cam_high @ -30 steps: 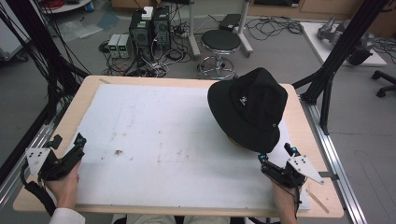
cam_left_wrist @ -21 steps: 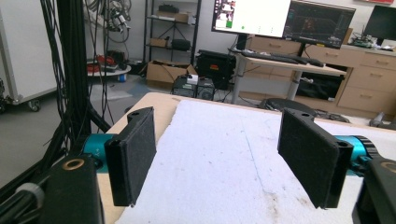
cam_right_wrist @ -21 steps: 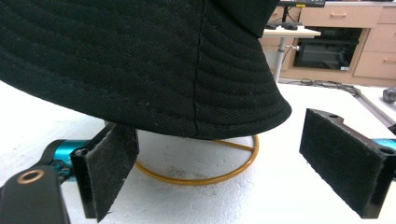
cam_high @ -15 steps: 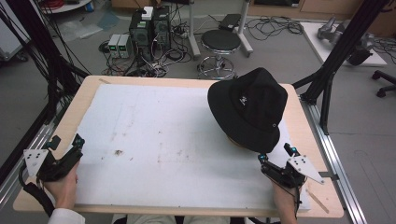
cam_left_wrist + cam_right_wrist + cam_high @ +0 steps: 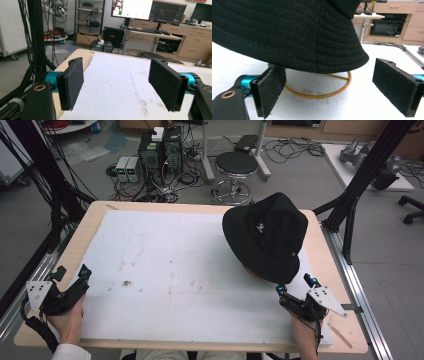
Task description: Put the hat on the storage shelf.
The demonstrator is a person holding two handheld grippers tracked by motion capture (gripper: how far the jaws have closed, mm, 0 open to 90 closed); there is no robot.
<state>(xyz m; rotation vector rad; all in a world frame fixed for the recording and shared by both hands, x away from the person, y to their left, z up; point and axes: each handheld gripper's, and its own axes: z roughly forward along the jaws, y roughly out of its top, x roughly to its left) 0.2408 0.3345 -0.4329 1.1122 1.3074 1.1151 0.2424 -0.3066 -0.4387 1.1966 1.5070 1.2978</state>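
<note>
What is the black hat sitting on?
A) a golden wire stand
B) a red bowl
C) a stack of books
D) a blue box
A: under the hat, a thin golden wire stand rings the white mat beneath its brim.

The black hat [image 5: 267, 236] near the table's [image 5: 90, 227] right edge hides most of the wire stand [image 5: 322, 93] beneath it; just a curve of its orange ring shows under the brim in the right gripper view. That view cuts the hat's crown off at the top edge. The small white mark on the hat's front is too small to read.
</note>
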